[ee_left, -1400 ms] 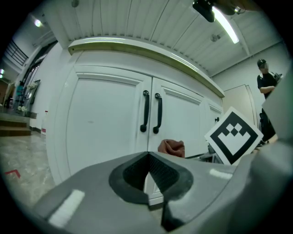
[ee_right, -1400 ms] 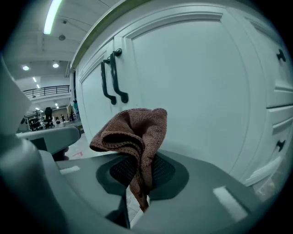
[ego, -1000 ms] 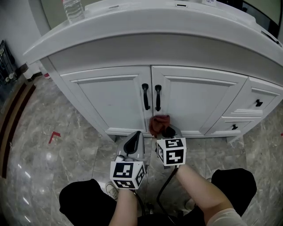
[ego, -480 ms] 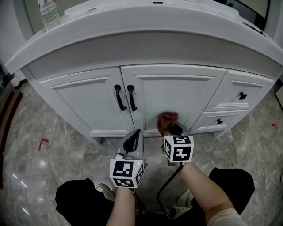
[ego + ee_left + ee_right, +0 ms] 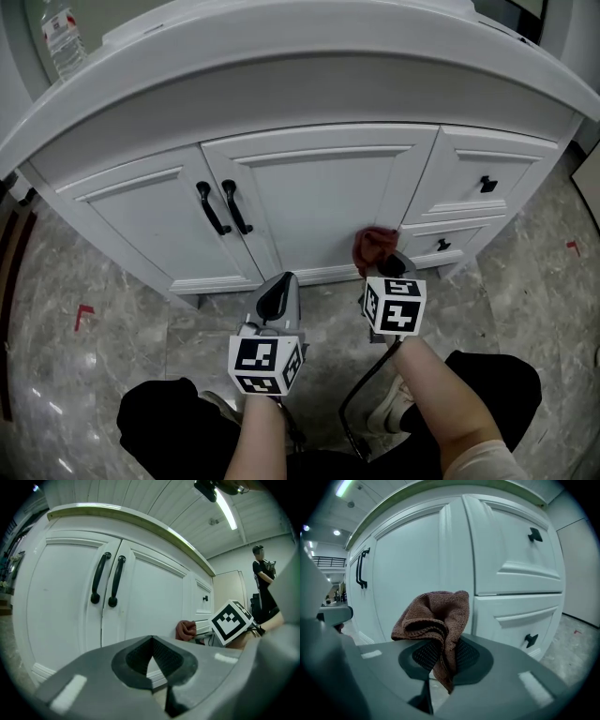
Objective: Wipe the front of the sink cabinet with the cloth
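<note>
Forearms [image 5: 441, 403] reached forward over the grey marbled floor [image 5: 112, 309], each ending in a gripper aimed at the cabinet base. The left gripper [image 5: 280, 284] was held over the floor just short of the plinth, its jaws pressed together with nothing between them, as the left gripper view confirmed. The right gripper [image 5: 382, 261], slightly farther forward and to the right, pinched the reddish-brown cloth [image 5: 436, 616] between its pads. The cloth was bunched rather than spread: its long axis ran along the line of the jaws, the bulk of the folds pointing ahead toward the cabinet and a short tail hanging down behind the pads. In the head view this bundle lay at the lower right corner of the right-hand door [image 5: 328, 192] of the white sink cabinet [image 5: 131, 202], beside the stile that separates the door from the drawers [image 5: 469, 192]; contact with the panel could not be confirmed. Two black bar handles [image 5: 220, 208] stood side by side at the meeting edges of the doors, well to the left of the cloth, and a small black knob [image 5: 487, 184] marked each drawer. Above, the curved countertop [image 5: 281, 75] overhung the front, with a clear plastic bottle [image 5: 61, 37] standing near its far left end.
</note>
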`<state>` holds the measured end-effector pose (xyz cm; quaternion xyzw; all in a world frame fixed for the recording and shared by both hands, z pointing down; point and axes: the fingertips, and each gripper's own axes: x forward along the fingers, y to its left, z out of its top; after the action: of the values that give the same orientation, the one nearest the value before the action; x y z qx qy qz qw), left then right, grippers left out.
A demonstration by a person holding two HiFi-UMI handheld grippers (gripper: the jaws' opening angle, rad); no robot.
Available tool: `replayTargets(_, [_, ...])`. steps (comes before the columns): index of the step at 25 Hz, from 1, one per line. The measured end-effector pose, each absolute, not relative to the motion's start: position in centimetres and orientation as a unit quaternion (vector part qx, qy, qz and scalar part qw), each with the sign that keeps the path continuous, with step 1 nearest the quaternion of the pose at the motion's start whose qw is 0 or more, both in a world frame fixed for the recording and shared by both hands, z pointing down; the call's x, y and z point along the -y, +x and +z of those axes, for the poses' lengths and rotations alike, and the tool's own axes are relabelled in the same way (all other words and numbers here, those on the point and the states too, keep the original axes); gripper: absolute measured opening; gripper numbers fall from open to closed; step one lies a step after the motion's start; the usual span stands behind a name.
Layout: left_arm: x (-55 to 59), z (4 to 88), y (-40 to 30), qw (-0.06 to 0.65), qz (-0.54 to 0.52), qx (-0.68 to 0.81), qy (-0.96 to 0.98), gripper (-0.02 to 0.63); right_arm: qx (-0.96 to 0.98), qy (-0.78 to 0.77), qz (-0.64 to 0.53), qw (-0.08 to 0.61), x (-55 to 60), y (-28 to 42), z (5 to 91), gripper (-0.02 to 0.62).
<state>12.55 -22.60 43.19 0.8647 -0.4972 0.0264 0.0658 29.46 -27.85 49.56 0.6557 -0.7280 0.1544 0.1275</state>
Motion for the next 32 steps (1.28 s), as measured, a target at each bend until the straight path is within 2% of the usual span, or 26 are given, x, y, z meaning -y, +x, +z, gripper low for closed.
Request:
replayTargets(5, [22.6, 43.8, 13.8, 0.069, 0.032, 0.49, 0.868, 0.0, 0.705, 0.677, 0.173, 0.125, 27.2, 32.4, 50.2, 0.092])
replayTargets(9, [22.7, 44.5, 13.3, 0.072, 0.037, 0.495, 0.865, 0.0, 0.707, 0.674, 0.167, 0.134, 26.9, 31.6, 50.6, 0.091])
replayTargets(20, [22.6, 47.0, 3.8, 0.089, 0.053, 0.557, 0.824, 0.0, 0.784, 0.563, 0.178, 0.193, 26.1, 17.4, 56.3, 0.091])
replayTargets(25, [22.6, 48.0, 0.2, 0.1, 0.055, 0.577, 0.809, 0.0, 0.816, 0.515, 0.174, 0.198, 26.8, 10.5, 57.6, 0.091])
replayTargets(32, [22.9, 50.0, -2.7, 0.101, 0.081, 0.58, 0.804, 0.0, 0.817, 0.502, 0.2, 0.202, 28.5, 6.8, 60.8, 0.091])
